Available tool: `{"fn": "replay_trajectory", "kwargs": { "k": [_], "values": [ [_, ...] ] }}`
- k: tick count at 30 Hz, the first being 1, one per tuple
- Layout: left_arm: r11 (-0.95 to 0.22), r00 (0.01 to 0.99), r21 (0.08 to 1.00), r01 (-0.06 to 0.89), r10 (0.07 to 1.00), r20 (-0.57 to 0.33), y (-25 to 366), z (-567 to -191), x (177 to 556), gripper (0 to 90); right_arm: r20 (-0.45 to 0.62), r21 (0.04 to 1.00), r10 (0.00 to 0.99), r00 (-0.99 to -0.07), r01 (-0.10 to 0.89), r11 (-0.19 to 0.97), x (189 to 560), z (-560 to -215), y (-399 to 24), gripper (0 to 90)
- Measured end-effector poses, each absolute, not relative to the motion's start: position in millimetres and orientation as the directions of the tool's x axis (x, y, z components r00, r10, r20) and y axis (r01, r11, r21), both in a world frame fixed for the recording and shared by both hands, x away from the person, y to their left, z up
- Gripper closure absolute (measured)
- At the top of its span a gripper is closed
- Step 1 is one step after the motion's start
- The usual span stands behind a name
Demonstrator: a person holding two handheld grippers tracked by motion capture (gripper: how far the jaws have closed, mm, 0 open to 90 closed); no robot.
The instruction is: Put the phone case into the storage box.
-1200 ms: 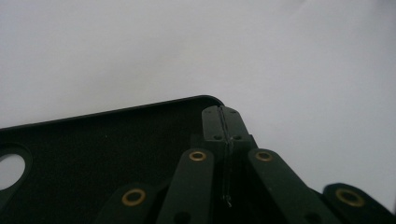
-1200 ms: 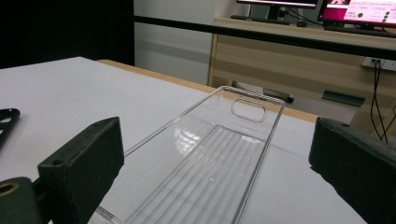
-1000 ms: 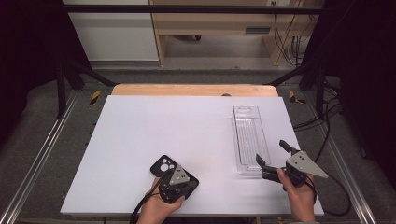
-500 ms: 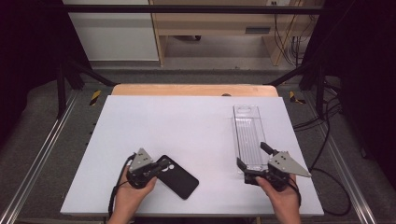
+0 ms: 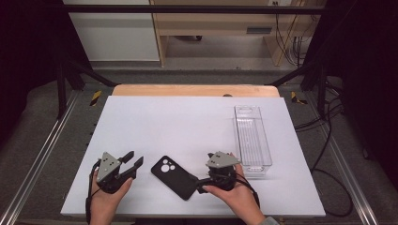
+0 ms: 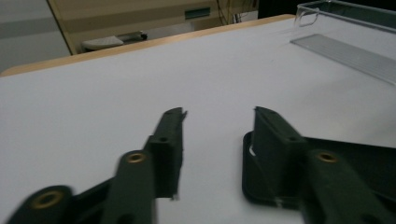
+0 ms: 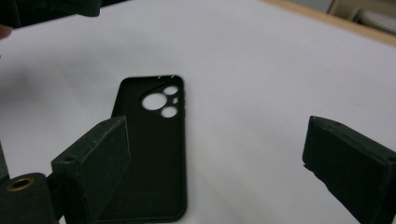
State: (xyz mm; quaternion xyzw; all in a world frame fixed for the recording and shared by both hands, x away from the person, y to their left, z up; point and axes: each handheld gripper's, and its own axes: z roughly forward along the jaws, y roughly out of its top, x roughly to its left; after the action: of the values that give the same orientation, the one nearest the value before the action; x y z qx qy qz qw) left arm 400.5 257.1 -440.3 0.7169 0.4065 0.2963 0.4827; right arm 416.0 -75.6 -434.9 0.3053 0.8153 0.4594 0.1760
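High view takes in a dim room: a pale wooden bench [image 5: 211,18] at the back, cables [image 5: 293,44] hanging at its right, dark flooring around. The white tabletop [image 5: 187,117] looks smooth and matte, so a thin thing lying flat offers little edge to get under. A clear plastic tray [image 5: 252,136] stands at its right side. The black phone case [image 5: 176,177] lies hollow side up near the front edge, left of the tray. It is likely light, flexible and somewhat grippy; its raised side rim seems the best hold, since pinching the thin back could bend it. The right gripper [image 5: 201,185] has just been narrowing its fingers, which straddle the case's near end without pressing it. The left gripper [image 5: 134,158] has just spread its fingers, released, with nothing between them, the case just beside.
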Motion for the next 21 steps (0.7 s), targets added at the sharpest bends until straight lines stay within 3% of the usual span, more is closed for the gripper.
{"fn": "replay_trajectory", "kwargs": {
  "k": [1,4,9,14,21],
  "values": [
    [-0.198,0.49,0.934,0.296,0.871,0.029,258.6,-441.3,397.4,46.5,-0.007,0.857,0.66,-0.752,0.336,0.391,416.0,-434.9,-75.6,7.9],
    [-0.206,0.48,0.933,0.294,0.876,0.042,263.2,-443.6,389.8,27.5,0.0,0.837,0.642,-0.767,0.351,0.42,416.7,-442.0,-61.6,6.7],
    [-0.156,0.462,0.951,0.268,0.887,0.015,271.0,-444.6,396.0,9.7,0.018,0.791,0.616,-0.788,0.388,0.473,411.2,-452.9,-49.0,7.2],
    [-0.095,0.458,0.956,0.279,0.888,-0.046,280.0,-446.6,399.8,7.2,0.045,0.76,0.617,-0.786,0.428,0.489,410.8,-458.7,-44.5,7.2],
    [-0.111,0.474,0.955,0.275,0.88,-0.034,275.6,-447.7,401.1,6.2,0.056,0.726,0.611,-0.79,0.452,0.518,410.9,-469.0,-40.6,7.1]
  ]
}}
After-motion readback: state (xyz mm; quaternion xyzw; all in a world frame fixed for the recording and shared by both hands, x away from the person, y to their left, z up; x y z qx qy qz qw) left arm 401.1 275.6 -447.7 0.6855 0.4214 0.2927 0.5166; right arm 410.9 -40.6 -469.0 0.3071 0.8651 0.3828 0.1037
